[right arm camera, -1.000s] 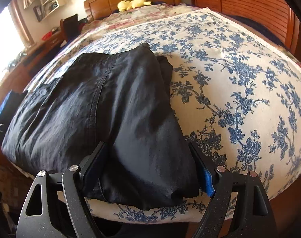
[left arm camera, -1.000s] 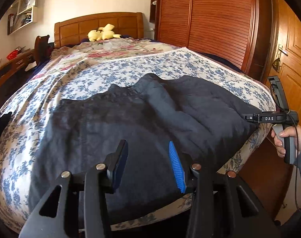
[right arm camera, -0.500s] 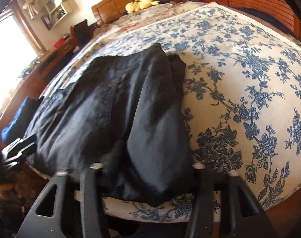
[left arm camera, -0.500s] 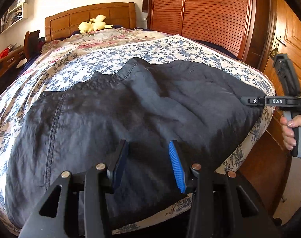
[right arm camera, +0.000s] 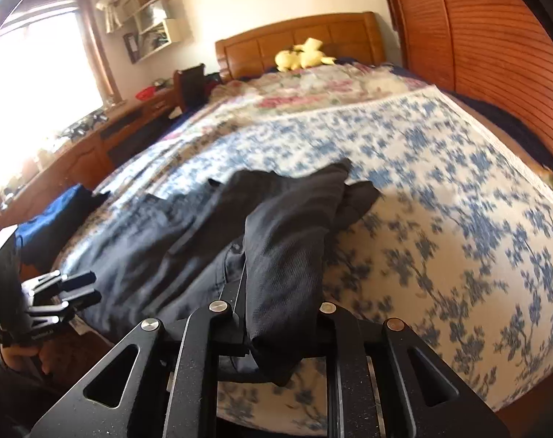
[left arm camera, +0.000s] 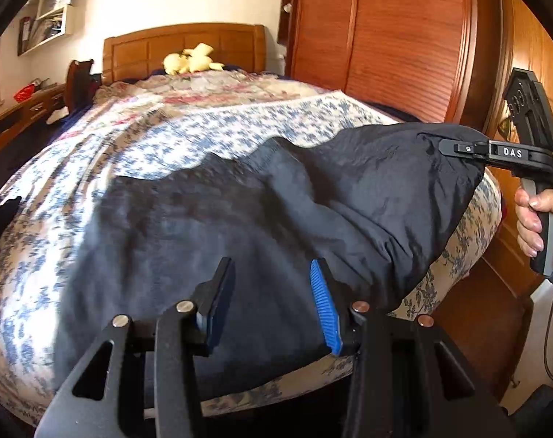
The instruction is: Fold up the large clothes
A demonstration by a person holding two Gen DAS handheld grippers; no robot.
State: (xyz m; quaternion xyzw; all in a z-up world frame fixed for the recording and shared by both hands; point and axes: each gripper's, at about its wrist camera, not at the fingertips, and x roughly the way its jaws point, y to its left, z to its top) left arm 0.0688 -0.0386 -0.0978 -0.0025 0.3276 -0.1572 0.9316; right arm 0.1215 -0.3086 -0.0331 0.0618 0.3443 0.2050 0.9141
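A large black garment [left arm camera: 240,219] lies spread over the near end of the bed, close to its edge. My left gripper [left arm camera: 271,292] hovers over the garment's near hem, open, its black and blue pads apart with nothing pinched. In the right wrist view the left gripper [right arm camera: 76,288] shows at the far left, held by a hand. My right gripper [right arm camera: 280,314] has its jaws closing on a bunched fold of the black garment [right arm camera: 283,248], whose cloth hides the pads. The left wrist view shows the right gripper [left arm camera: 446,146] holding the garment's right corner raised off the bed.
The bed's blue floral cover [right arm camera: 440,219] stretches back to a wooden headboard [left arm camera: 181,45] with a yellow plush toy [right arm camera: 305,54]. A slatted wooden wardrobe [left arm camera: 386,36] stands right of the bed. A desk [right arm camera: 94,146] and bright window are left. Blue cloth [right arm camera: 46,219] sits at the left bed edge.
My right gripper closed on the garment's right end and lifted it, so that corner now hangs above the bed. The left gripper stayed open over the near hem.
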